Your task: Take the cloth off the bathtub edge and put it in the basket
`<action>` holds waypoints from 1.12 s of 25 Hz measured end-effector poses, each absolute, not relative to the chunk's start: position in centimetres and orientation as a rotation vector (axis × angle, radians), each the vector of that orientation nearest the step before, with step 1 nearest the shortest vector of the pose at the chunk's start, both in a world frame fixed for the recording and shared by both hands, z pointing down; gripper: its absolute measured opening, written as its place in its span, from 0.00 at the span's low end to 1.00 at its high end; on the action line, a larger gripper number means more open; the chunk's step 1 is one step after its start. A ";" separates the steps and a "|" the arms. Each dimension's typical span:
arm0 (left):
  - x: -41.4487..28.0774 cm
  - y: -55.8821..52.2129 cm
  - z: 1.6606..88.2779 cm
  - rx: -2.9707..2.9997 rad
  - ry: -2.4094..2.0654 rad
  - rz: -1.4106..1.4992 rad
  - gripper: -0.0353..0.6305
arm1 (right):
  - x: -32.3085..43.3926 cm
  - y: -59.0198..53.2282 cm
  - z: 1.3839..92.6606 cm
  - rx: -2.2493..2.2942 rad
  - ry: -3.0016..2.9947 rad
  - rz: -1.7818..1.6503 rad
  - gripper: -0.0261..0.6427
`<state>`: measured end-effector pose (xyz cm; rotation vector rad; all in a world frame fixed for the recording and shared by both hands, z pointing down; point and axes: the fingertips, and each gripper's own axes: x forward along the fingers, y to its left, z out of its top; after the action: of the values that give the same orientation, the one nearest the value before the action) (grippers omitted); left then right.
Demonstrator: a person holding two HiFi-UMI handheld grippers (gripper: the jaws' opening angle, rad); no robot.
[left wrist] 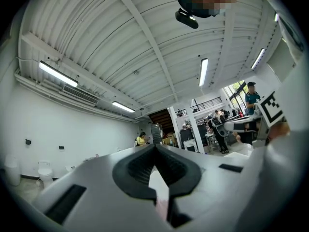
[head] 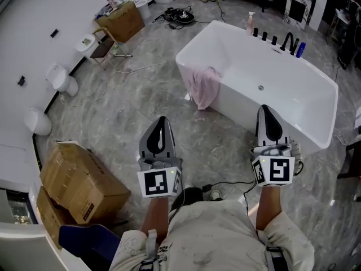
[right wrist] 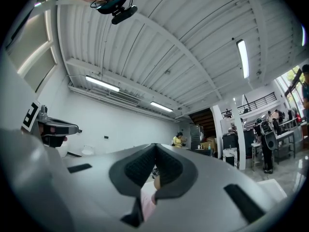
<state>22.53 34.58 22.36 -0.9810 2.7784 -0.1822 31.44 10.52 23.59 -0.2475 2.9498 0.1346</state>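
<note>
A pink cloth [head: 204, 86] hangs over the left end rim of the white bathtub [head: 293, 95], its lower part draped down the outside wall. My left gripper [head: 162, 119] is held over the marble floor, short of the cloth and slightly left of it, its tips meeting with nothing between them. My right gripper [head: 265, 108] hovers at the tub's near rim, well right of the cloth, also shut and empty. In the left gripper view the left gripper [left wrist: 155, 146] points level into the hall, as does the right gripper [right wrist: 155, 145] in its own view. No basket is in view.
Cardboard boxes [head: 79, 179] stand on the floor at the lower left, another box [head: 121, 20] by the far wall. White toilets [head: 62, 78] line the left wall. Bottles and a black tap [head: 290, 41] sit on the tub's far rim. A cable [head: 225, 184] lies by my feet.
</note>
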 end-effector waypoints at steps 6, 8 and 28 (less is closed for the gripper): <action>19.7 34.7 24.4 -0.986 2.804 -0.162 0.06 | 28.5 10.7 25.5 -0.229 2.981 0.111 0.02; 18.1 35.1 25.0 -0.983 2.808 -0.157 0.06 | 27.0 11.2 25.8 -0.220 2.987 0.118 0.02; -4.8 40.7 26.9 -0.988 2.861 -0.011 0.06 | 3.5 17.5 25.7 -0.163 3.068 0.199 0.02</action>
<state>-4.77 40.66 26.91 -0.9882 2.8609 -0.0107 3.52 17.53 25.71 -0.1625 3.0681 0.1986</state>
